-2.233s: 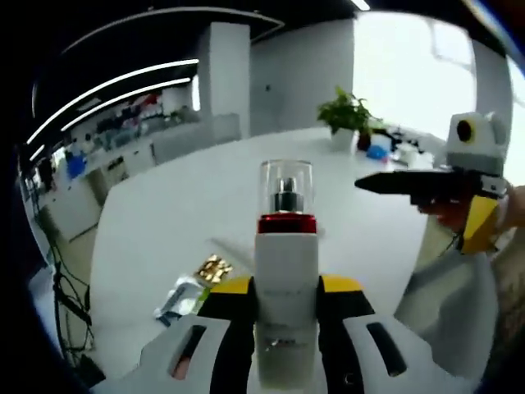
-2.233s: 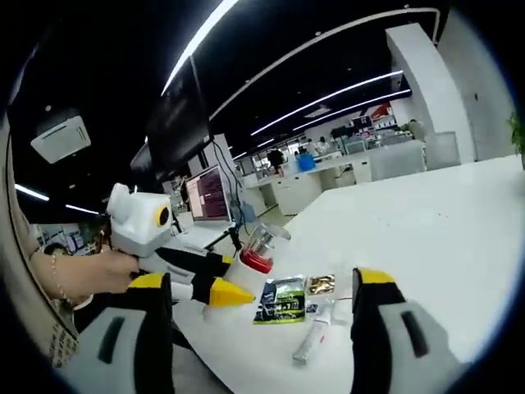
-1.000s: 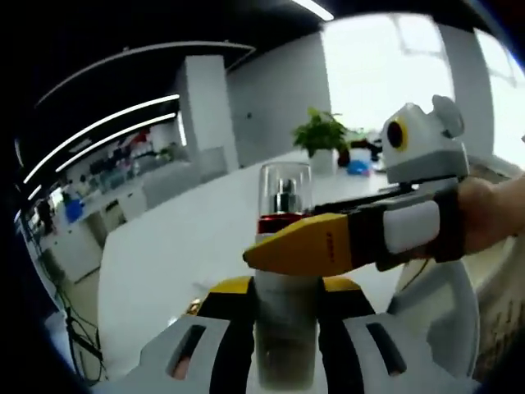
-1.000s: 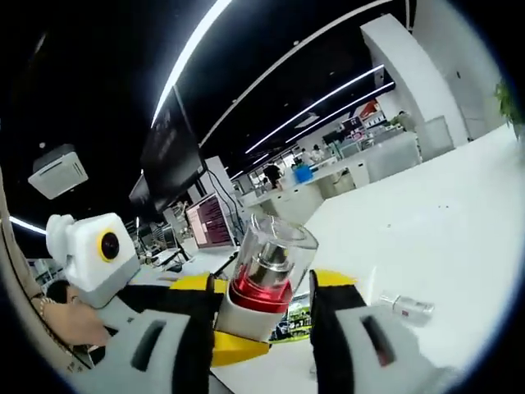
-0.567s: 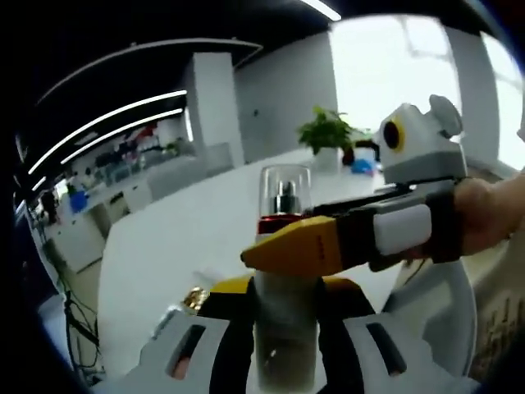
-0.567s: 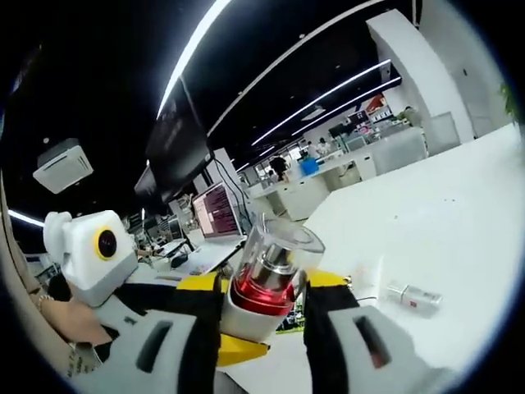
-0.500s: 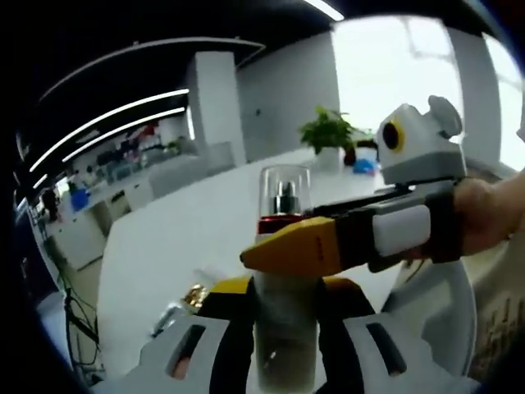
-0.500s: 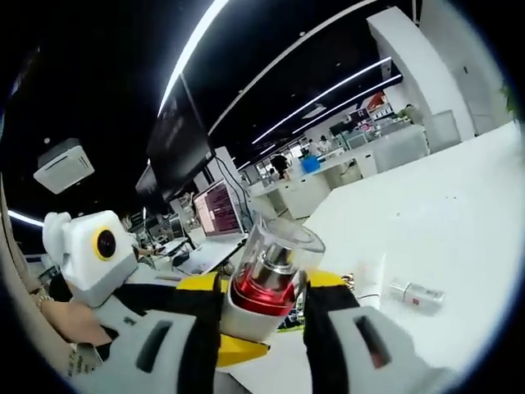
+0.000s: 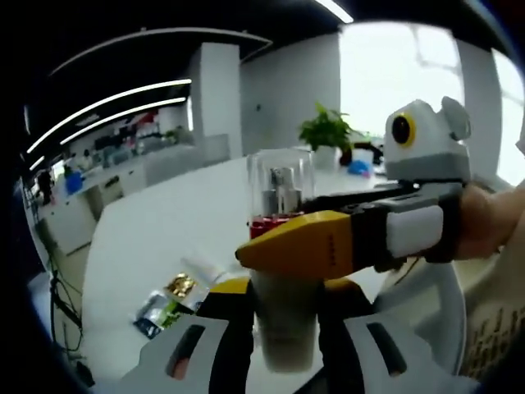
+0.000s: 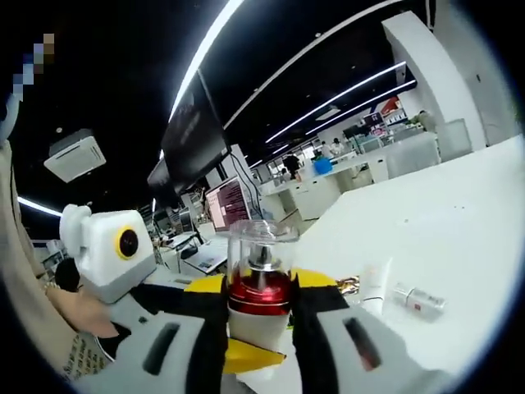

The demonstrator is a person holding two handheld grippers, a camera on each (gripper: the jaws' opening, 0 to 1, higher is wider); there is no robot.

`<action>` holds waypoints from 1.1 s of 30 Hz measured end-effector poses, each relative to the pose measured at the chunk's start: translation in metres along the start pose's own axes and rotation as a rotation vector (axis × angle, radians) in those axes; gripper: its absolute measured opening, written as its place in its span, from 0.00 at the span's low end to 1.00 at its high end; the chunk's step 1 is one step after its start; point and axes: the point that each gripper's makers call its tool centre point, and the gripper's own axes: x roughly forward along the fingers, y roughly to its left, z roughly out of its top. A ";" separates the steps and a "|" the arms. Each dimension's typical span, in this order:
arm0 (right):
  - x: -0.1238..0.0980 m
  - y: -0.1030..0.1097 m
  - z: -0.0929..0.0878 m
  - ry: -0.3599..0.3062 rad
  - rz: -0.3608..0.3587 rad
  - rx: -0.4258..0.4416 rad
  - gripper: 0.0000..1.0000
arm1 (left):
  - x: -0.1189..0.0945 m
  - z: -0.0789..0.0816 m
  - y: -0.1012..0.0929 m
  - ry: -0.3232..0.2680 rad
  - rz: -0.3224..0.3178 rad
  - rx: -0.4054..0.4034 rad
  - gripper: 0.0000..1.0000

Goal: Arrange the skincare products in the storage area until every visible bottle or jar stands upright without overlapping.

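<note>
While your two grippers meet over the white desk (image 9: 156,238), both are clenched on the same pump bottle (image 9: 283,271), which is lifted clear of the desk. In the left gripper view your left gripper (image 9: 284,305) clamps the bottle's pale lower body between its jaws, and your right gripper (image 9: 305,246) comes in from the right, its yellow-tipped jaw crossing in front of the bottle at the red collar. In the right gripper view the right gripper (image 10: 259,310) squeezes that red collar under the clear cap (image 10: 261,242), with the left gripper (image 10: 164,302) reaching in from the left, held by your hand (image 10: 78,312).

Beyond the left gripper's jaws, down to their left, foil sachets (image 9: 168,295) lie flat on the desk. To the right of the right gripper's jaws, a white tube (image 10: 374,287) and a small bottle (image 10: 418,300) lie on their sides near each other.
</note>
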 end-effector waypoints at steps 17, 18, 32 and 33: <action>-0.019 -0.017 -0.024 0.135 0.006 -0.183 0.27 | 0.028 -0.018 -0.028 0.039 -0.152 -0.043 0.26; -0.021 -0.017 -0.028 0.151 0.009 -0.198 0.27 | 0.029 -0.021 -0.031 0.046 -0.169 -0.046 0.26; -0.035 -0.028 -0.071 0.287 0.055 -0.259 0.27 | 0.047 -0.059 -0.055 0.134 -0.307 -0.027 0.26; -0.036 -0.029 -0.074 0.300 0.064 -0.263 0.27 | 0.049 -0.061 -0.056 0.140 -0.316 -0.024 0.26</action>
